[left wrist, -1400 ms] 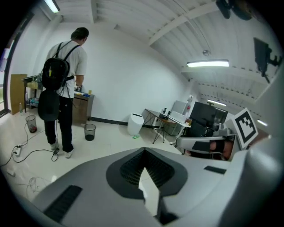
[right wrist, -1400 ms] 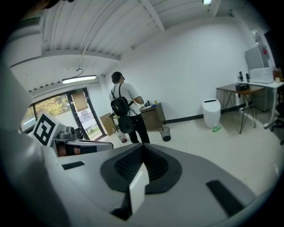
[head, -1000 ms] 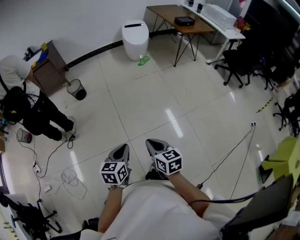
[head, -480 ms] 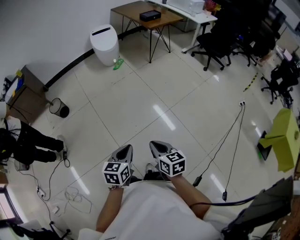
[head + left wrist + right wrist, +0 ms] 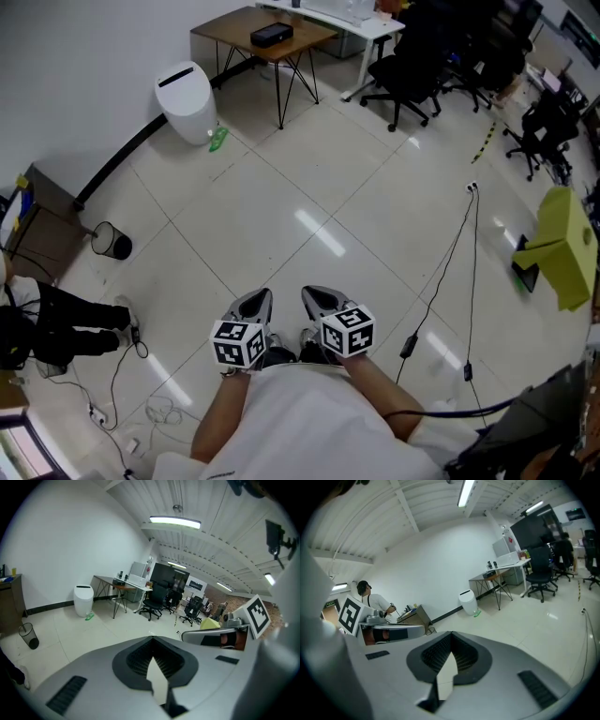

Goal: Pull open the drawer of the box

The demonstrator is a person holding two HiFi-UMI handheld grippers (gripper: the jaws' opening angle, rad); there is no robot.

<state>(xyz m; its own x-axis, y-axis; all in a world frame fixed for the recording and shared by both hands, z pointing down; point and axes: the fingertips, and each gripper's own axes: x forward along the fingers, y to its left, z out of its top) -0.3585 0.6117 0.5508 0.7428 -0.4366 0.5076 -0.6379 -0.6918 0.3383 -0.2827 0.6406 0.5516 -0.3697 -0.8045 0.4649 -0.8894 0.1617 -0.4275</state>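
No box or drawer shows in any view. In the head view my left gripper (image 5: pixel 257 300) and right gripper (image 5: pixel 316 296) are held side by side close to the body, above bare floor tiles, pointing away from me. Both have their jaws closed tip to tip with nothing between them. The left gripper view looks over its shut jaws (image 5: pixel 152 640) toward the desks, with the right gripper (image 5: pixel 225 634) beside it. From the right gripper view its shut jaws (image 5: pixel 451 635) point across the floor, and the left gripper (image 5: pixel 379 626) sits at the left.
A white bin (image 5: pixel 187 101) and a wooden table (image 5: pixel 262 42) stand at the far wall, office chairs (image 5: pixel 412 66) to their right. A black wastebasket (image 5: pixel 111 242), a cabinet (image 5: pixel 37 230) and a person (image 5: pixel 47 323) are at the left. Cables (image 5: pixel 469 244) cross the floor near a yellow-green object (image 5: pixel 558 248).
The head view has swung, so the bin, table and person slid leftward in the picture. Both grippers stay shut and side by side near the body.
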